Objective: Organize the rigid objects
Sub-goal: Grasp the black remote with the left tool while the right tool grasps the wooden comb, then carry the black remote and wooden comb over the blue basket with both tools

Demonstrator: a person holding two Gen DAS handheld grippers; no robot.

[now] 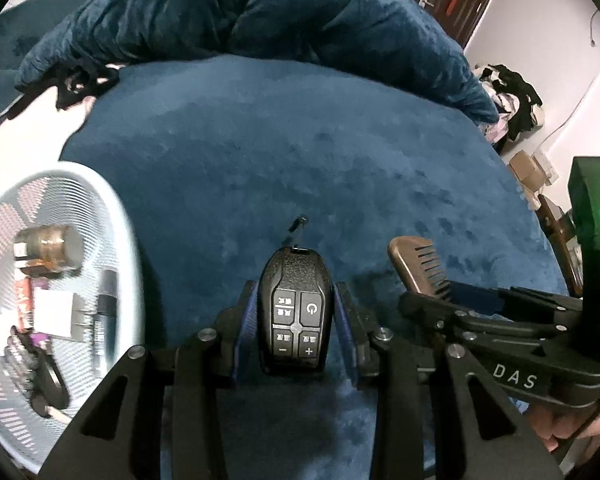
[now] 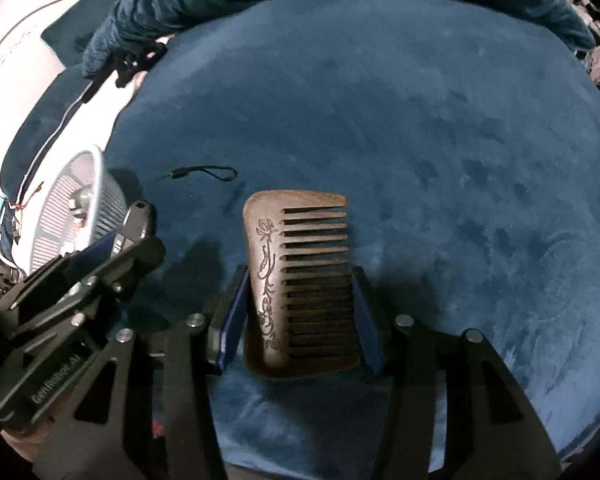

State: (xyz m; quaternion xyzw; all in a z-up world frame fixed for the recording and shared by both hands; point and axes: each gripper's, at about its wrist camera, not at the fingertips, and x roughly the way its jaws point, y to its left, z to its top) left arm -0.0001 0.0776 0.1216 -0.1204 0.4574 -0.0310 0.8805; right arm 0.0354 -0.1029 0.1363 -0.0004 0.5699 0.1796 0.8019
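Note:
My left gripper [image 1: 295,300] is shut on a black remote control [image 1: 295,312] with white-marked buttons and a short strap; it holds the remote over the blue bed cover. My right gripper [image 2: 300,280] is shut on a brown wooden comb [image 2: 300,280] with a carved flower pattern, teeth pointing right. In the left wrist view the comb [image 1: 418,268] and the right gripper [image 1: 432,300] show to the right of the remote. In the right wrist view the left gripper [image 2: 136,220] shows at the left, with the remote's strap [image 2: 208,172] lying beyond it.
A white mesh basket [image 1: 130,236] stands at the left, holding a small jar [image 1: 48,250], a white box, a dark tube and other small items. It also shows in the right wrist view [image 2: 96,172]. A rumpled blue quilt [image 1: 240,8] lies at the back.

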